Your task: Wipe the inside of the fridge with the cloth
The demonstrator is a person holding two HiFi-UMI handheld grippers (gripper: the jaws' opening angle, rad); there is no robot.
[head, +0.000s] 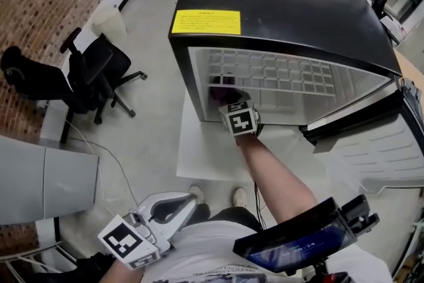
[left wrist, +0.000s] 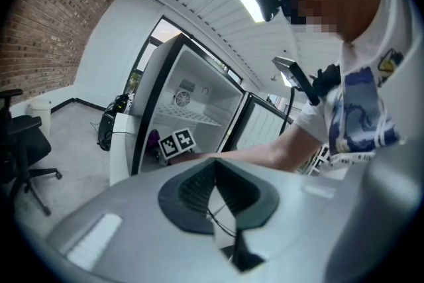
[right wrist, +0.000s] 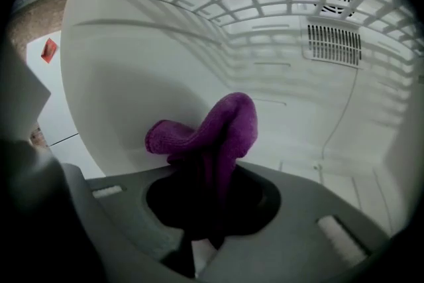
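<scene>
Two left gripper [left wrist: 215, 175] jaws: pressed together, empty.
right gripper [right wrist: 205, 209]: cloth [right wrist: 222, 126] pinched inside fridge [right wrist: 132, 63].
head view: pinch hidden by marker cube [head: 240, 118].

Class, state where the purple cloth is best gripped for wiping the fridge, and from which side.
Grip the cloth by its bunched end, as the right tool does, from the open front; its loose folded end juts toward the fridge wall.
</scene>
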